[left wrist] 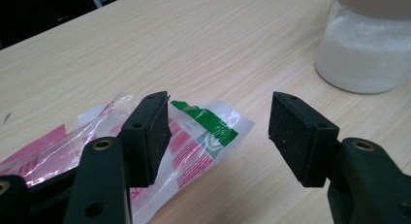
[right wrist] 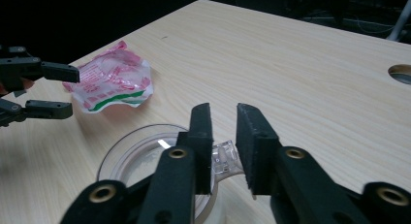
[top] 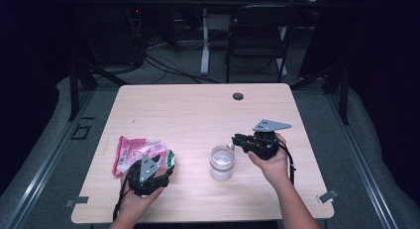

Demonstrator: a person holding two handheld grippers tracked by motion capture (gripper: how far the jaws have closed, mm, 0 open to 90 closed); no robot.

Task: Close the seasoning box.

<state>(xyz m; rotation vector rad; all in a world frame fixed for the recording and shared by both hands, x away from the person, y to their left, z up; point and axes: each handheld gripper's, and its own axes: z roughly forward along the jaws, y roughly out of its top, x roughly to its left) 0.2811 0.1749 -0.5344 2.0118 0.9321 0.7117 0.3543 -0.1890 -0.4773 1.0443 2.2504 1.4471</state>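
- A light wooden desk (top: 198, 110) stands in a dark room, and a round hole (top: 238, 96) is near its far edge.
- The left hand-held gripper (top: 157, 170) rests at the near left, just beside a crumpled red, white and green plastic bag (top: 136, 152).
- A clear jar (top: 221, 162) with white content stands in the middle near part.
- The right hand-held gripper (top: 236, 140) points left, with its tips at the rim of the jar.
- A dark chair (top: 257, 35) stands behind the desk.

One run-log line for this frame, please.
left gripper: open beside plastic bag | right gripper: open, around jar lid tab | table
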